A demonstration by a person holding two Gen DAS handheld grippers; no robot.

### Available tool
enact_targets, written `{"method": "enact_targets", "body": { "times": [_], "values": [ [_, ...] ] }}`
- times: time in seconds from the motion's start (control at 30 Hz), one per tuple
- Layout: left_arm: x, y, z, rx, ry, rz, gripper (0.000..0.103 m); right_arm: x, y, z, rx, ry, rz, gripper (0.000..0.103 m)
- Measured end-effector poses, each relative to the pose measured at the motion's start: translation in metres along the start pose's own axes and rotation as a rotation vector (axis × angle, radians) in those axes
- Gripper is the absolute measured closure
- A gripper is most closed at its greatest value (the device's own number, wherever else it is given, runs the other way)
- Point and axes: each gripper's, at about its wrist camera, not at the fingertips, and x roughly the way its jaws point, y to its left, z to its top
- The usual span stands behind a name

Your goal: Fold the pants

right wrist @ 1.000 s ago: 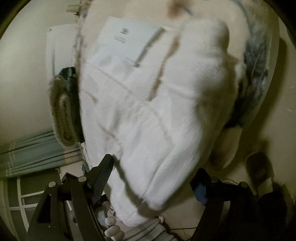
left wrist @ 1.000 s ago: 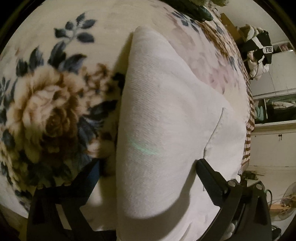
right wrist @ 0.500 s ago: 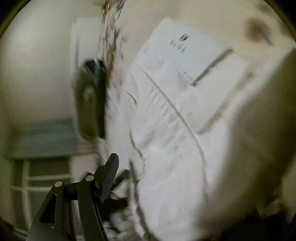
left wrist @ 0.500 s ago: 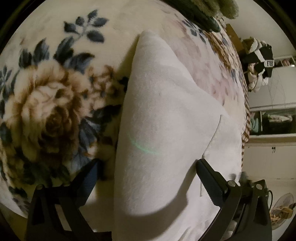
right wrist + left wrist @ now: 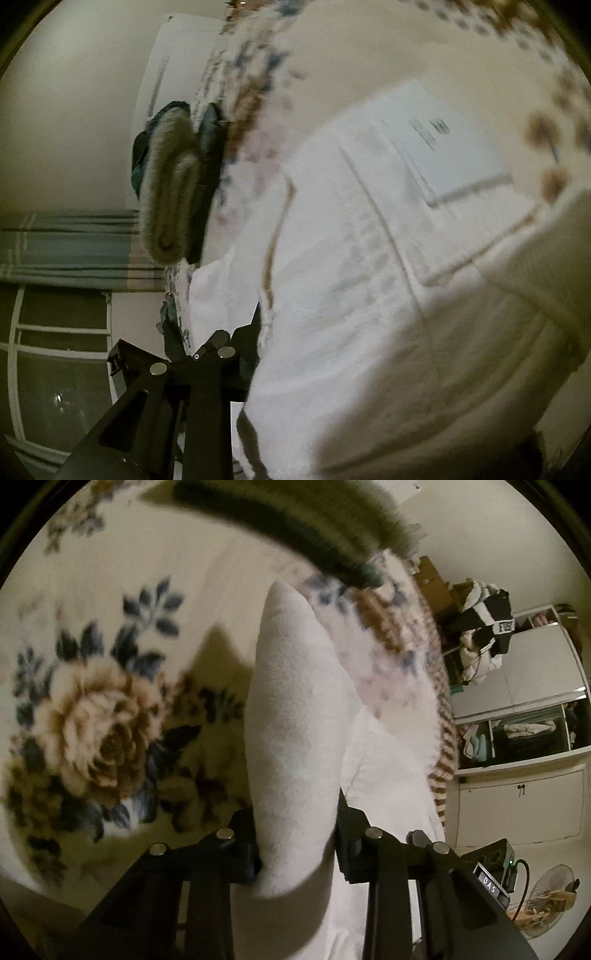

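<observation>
Bed (image 5: 92,602) fills most of the left wrist view, covered by a cream floral blanket (image 5: 96,723) with a large brown rose and blue leaves. In the right wrist view the same blanket (image 5: 369,48) shows above and to the right of the cloth, blurred.

White pants (image 5: 295,720) lie on the blanket and rise as a tall fold toward the left camera; a lower layer spreads to the right of that fold on the bed. From the right wrist view the pants (image 5: 369,295) take up most of the frame, with seams running across them and a white paper tag (image 5: 443,144) with dark print lying on the upper part.

A wardrobe (image 5: 528,738) with open shelves and white doors stands at the right of the left wrist view, with a pile of black and white clothes (image 5: 484,631) on top of it. A dark green and tan fuzzy roll (image 5: 295,520) lies at the far edge of the bed; the right wrist view shows it (image 5: 170,184) at the left, with a striped curtain (image 5: 66,247) and a window (image 5: 55,350) below.

The left gripper (image 5: 295,834) has its fingers (image 5: 243,845) drawn narrow, pinching the raised fold of the pants between them.

Of the right gripper (image 5: 258,332), only one of its fingers (image 5: 243,343) shows, pressed against the edge of the pants; the cloth hides the other, so I cannot tell its state.
</observation>
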Motion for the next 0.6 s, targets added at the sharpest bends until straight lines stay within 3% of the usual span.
{"method": "enact_targets", "body": {
  "times": [0.2,0.33,0.6],
  "values": [
    [-0.064,-0.045,0.023,0.031,-0.045,-0.037,0.075,-0.031,0.066,0.012,-0.054,0.003,0.031,0.075],
    [-0.104,-0.073,0.051,0.038,-0.076,-0.061,0.075,-0.050,0.131,0.030,-0.108,-0.001,0.054,0.075],
    [-0.163,-0.106,0.159,0.039,-0.181,-0.102,0.075,-0.022,0.269,0.090,-0.206,-0.046,0.098,0.075]
  ]
}}
